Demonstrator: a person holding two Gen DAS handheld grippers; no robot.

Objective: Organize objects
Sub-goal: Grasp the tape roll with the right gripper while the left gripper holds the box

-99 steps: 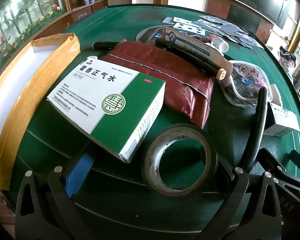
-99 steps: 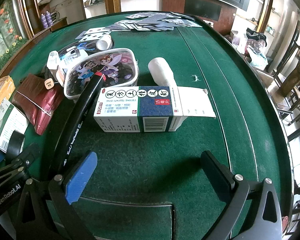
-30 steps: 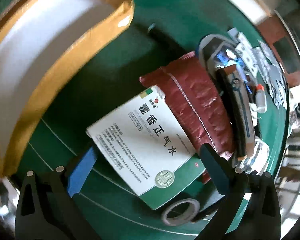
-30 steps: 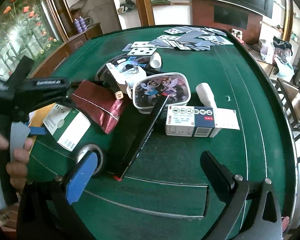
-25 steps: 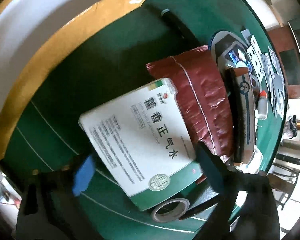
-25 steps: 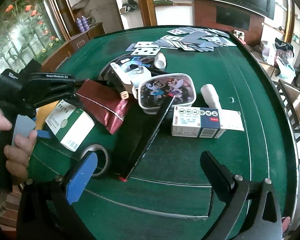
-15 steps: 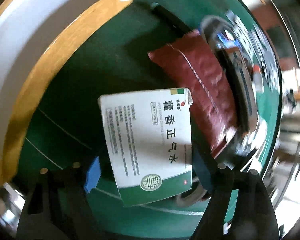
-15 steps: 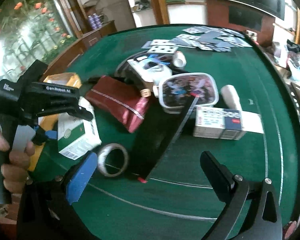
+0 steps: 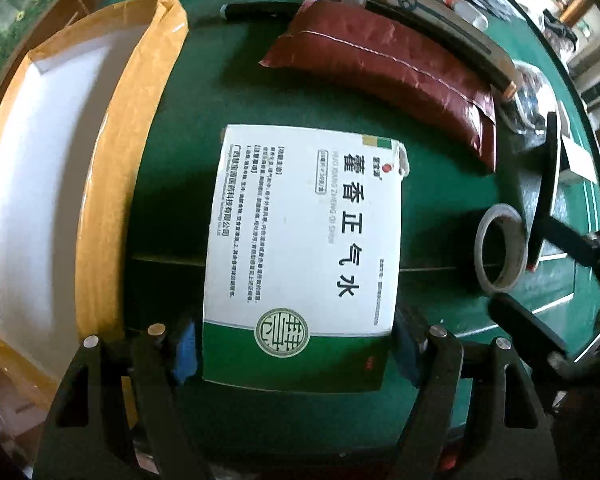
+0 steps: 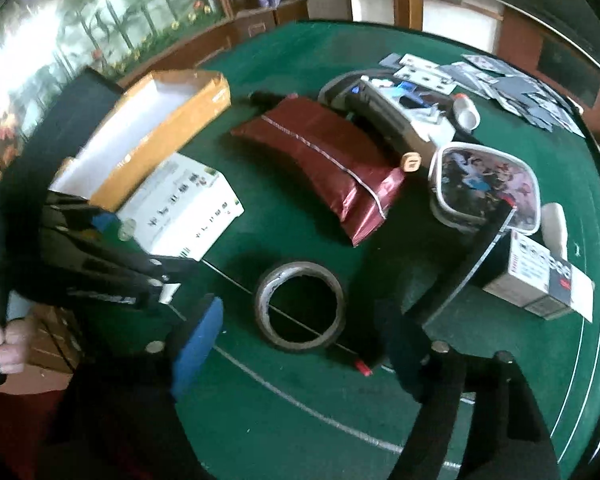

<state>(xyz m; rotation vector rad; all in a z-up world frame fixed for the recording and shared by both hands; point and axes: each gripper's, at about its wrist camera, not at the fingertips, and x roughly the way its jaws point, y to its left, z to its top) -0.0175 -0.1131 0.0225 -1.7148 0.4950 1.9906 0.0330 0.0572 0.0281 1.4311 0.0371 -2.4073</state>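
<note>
A white and green medicine box (image 9: 300, 240) lies on the green felt table (image 9: 460, 208). My left gripper (image 9: 296, 352) points straight down over it. Its blue pads (image 9: 186, 350) stand against the two long sides of the box's green end, and the jaws are closing on it. From the right wrist view the same box (image 10: 180, 208) sits beside the left gripper (image 10: 108, 236). A grey tape roll (image 10: 300, 308) lies flat just ahead of my right gripper (image 10: 300, 316). The right jaws are closing with the roll between the fingers' lines, and the pads (image 10: 198, 340) do not touch it.
An open cardboard box (image 9: 112, 160) with yellow walls and a white inside stands left of the medicine box. A dark red pouch (image 10: 320, 148), a clear lidded container (image 10: 484, 184), a long black strip (image 10: 472, 272), a white and blue carton (image 10: 540, 276) and playing cards (image 10: 500, 80) lie beyond. A person's hand (image 10: 0, 340) holds the left gripper.
The left gripper has rolled to line up with the medicine box and narrowed onto its green end. The right gripper has swung left and down toward the tape roll, its jaws narrowing.
</note>
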